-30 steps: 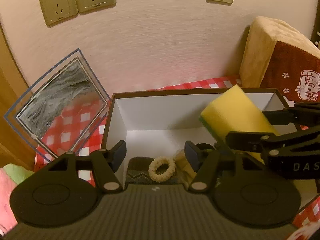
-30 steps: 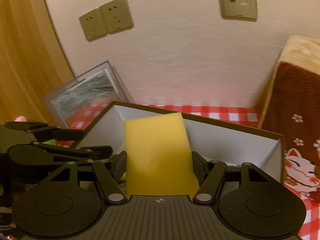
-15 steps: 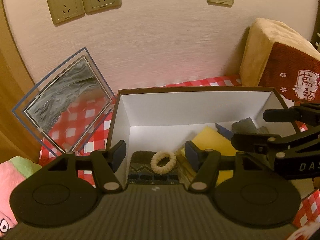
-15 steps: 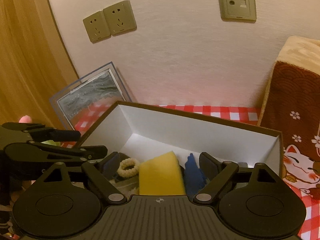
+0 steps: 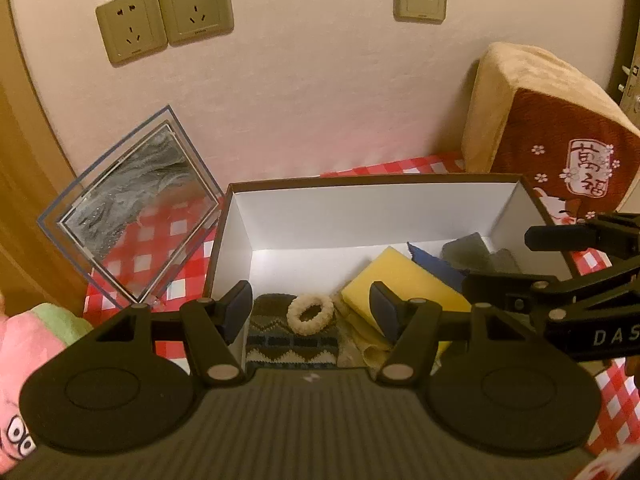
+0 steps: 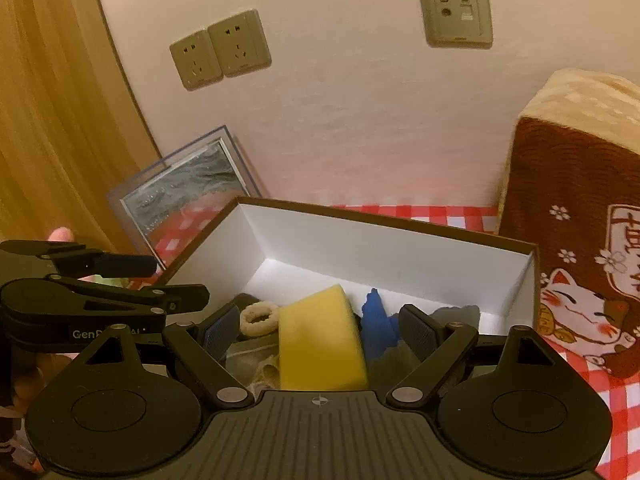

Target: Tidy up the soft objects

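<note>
- Left wrist view: the left gripper [image 5: 312,312] hangs over the near-left end of the open box [image 5: 360,216], fingers spread wide with nothing between them.
- Right under that gap sits a knitted zigzag-pattern piece [image 5: 290,344] with a fluffy cream scrunchie [image 5: 310,313] lying on top of it, both at the near-left of the box floor.
- The yellow sponge [image 5: 400,280] is inside the box, just right of the scrunchie, tilted and resting on some pale cloth [image 5: 360,340]. A blue cloth [image 5: 430,264] and a grey cloth [image 5: 472,246] sit farther right in the box.
- The right gripper [image 6: 320,328] is also open, fingers wide apart above the box and not touching the sponge [image 6: 320,340], which shows in the gap between them. In the left view it pokes in from the right side [image 5: 500,268].
- From the right wrist view the scrunchie [image 6: 260,317] is just left of the sponge and the blue cloth [image 6: 376,328] just right of it.
- Outside the box: a red-and-white checked tablecloth [image 5: 136,264], a clear framed picture [image 5: 132,212] leaning on the wall at far left, and a plush cushion with a lucky cat print [image 6: 572,248] on the right.
- A pink and green plush toy [image 5: 36,336] sits at the near left edge, partly cut off.
- Wall sockets [image 5: 164,12] are up on the far wall.
</note>
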A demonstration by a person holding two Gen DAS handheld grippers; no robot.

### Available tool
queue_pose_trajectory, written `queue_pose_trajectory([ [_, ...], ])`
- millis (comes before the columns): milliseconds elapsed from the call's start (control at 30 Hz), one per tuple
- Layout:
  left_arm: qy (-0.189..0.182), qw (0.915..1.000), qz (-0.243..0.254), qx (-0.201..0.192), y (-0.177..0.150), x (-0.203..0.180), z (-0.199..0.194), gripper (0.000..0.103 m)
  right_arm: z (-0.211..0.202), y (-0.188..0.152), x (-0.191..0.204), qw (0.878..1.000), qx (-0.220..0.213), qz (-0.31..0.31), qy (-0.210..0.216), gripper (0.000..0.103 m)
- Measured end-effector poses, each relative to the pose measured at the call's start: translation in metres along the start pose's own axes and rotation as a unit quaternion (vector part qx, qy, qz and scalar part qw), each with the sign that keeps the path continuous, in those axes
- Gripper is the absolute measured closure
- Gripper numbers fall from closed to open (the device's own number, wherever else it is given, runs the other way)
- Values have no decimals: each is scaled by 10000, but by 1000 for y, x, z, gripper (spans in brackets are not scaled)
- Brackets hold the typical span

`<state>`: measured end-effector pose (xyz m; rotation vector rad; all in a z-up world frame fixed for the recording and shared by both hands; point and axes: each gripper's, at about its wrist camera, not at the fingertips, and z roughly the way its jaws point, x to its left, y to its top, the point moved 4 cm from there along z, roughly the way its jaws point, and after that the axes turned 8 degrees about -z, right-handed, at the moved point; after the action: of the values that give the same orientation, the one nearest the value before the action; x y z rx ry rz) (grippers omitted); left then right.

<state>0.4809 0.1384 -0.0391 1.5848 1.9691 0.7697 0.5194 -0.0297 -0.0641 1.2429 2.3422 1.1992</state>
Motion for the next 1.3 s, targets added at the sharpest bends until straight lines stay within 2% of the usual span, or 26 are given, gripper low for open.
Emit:
queue_pose_trajectory([
  [267, -23, 9998, -206, -20, -21, -4, -37, 37, -39, -21, 8, 9999, -73, -76, -80, 17],
  [500, 76, 9995, -215, -238, -58, -12, -92, 34, -88, -54, 16, 9990, -210, -248, -320, 17],
  [767, 158, 9976, -454, -491, -99, -34, -159, 32, -142, -92, 23, 9995, -284, 1, -168, 17],
  [833, 147, 9971, -529, -535, -109, -39, -173, 27, -154, -100, 25, 9994, -302, 55, -140, 17],
  [900, 161, 9965, -596, -557, -121, -45, -186, 27, -166, -107, 28, 9994, -325, 99, -102, 17],
  [1133, 202, 9956, -724, -559, -157, -60, -220, 27, -197, -133, 37, 9994, -260, 244, 20, 17],
  [1300, 235, 9959, -693, -522, -182, -63, -239, 26, -217, -149, 47, 9992, -227, 326, -94, 17],
])
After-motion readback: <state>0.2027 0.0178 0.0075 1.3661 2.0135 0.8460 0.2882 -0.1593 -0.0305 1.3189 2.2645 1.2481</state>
